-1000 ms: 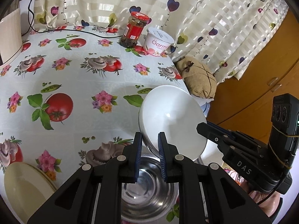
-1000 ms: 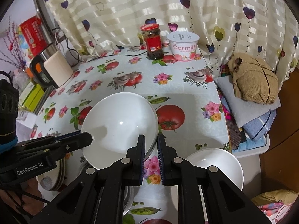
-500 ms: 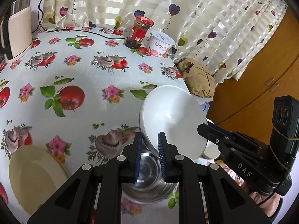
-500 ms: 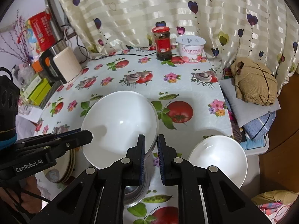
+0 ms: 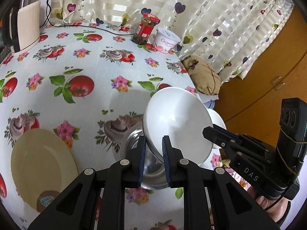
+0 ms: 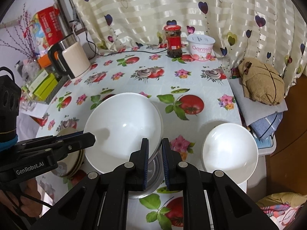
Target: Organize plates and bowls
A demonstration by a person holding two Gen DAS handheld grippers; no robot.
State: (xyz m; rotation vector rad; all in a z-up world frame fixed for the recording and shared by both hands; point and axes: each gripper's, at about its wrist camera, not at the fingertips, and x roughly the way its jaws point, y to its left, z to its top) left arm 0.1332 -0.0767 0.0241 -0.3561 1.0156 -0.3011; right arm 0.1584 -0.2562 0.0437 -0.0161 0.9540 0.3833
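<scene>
Both grippers hold one large white bowl (image 5: 178, 122), also in the right wrist view (image 6: 122, 124), in the air above the table. My left gripper (image 5: 153, 149) is shut on its near rim, and my right gripper (image 6: 155, 149) is shut on the opposite rim. A steel bowl (image 5: 151, 168) sits on the table directly below it, partly hidden; it also shows in the right wrist view (image 6: 155, 172). A second white bowl (image 6: 230, 151) sits at the table's right edge. Cream plates (image 5: 42, 164) lie stacked at the left, also visible in the right wrist view (image 6: 71, 159).
A red-lidded jar (image 6: 174, 41) and a yogurt tub (image 6: 201, 47) stand at the far edge by the curtain. A kettle (image 6: 71, 59) stands at the far left. Folded cloths and a brown bundle (image 6: 261, 82) lie beside the table's right edge.
Both grippers have risen with the white bowl, so more of the table shows. The steel bowl and the plates stay on the table below.
</scene>
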